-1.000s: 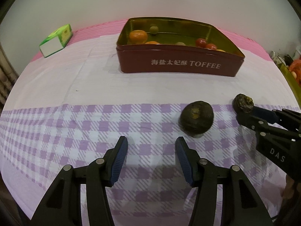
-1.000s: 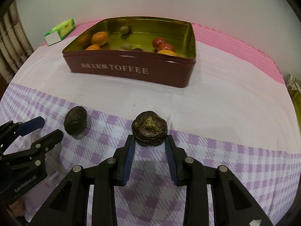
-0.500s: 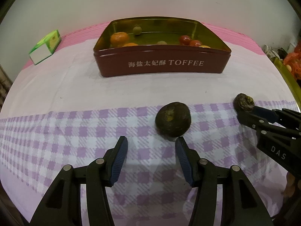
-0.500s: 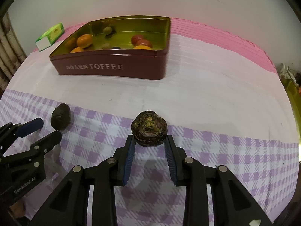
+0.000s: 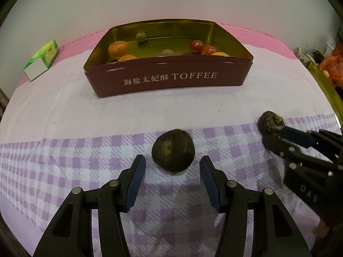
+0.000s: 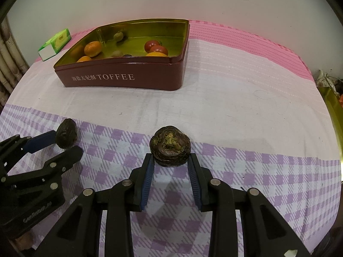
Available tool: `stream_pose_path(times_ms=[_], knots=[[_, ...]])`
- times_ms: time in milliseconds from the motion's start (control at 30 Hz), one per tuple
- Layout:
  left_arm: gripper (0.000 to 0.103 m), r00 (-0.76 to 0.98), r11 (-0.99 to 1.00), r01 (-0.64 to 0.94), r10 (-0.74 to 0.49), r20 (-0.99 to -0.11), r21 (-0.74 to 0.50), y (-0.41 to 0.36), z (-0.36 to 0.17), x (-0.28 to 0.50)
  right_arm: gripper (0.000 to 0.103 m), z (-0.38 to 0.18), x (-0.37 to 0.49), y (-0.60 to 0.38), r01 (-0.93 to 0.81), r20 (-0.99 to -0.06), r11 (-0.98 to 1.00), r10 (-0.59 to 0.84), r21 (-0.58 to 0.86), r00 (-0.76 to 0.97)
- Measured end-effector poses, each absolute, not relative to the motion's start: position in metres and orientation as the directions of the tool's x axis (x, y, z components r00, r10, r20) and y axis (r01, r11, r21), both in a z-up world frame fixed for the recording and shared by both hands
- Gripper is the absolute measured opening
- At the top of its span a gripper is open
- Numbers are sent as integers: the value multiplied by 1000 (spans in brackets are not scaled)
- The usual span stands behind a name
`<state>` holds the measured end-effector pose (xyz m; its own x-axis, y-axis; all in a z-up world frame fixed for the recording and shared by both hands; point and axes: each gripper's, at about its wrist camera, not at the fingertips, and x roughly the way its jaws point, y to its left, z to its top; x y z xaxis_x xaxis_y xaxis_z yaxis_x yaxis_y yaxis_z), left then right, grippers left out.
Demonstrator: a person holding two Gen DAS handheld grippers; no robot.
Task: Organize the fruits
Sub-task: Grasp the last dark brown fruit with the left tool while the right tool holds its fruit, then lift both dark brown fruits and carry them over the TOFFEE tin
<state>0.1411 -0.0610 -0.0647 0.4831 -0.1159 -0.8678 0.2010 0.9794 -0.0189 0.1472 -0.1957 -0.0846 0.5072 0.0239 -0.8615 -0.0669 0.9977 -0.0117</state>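
Two dark, wrinkled fruits lie on the checked cloth of the surface (image 5: 64,111), one at each pair of jaws. The left gripper (image 5: 172,167) is spread wide, released, with the smooth dark fruit (image 5: 173,151) sitting just ahead of and between its blue pads (image 5: 135,182), touching neither. The right gripper (image 6: 170,164) has its jaws clenched on the ridged dark fruit (image 6: 170,145), both pads pressed to the fruit's sides near its base; whether it is lifted off the cloth cannot be told. Seen from the right wrist, the smooth fruit (image 6: 66,136) rests at the tips of the left jaws, off to the left of the right jaws. Well beyond both pairs of jaws stands the toffee tin (image 5: 171,81), holding oranges (image 5: 118,48), red tomatoes (image 5: 202,47) and a small green fruit (image 5: 141,36). Farther left of the tin sits a green box (image 5: 41,60).
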Motion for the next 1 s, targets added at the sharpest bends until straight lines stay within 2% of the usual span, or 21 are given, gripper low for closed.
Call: stream_pose_path(times_ms=[333, 500, 1000], knots=[[52, 486, 982, 188, -108, -867, -17, -64, -64, 147, 30, -85, 147, -196, -68, -861, 998, 24, -12, 508], [39, 495, 983, 185, -111, -862, -21, -61, -63, 147, 30, -85, 148, -196, -68, -861, 998, 23, -13, 508], [38, 501, 984, 175, -100, -860, -12, -58, -61, 140, 30, -84, 148, -196, -70, -859, 997, 22, -16, 511]])
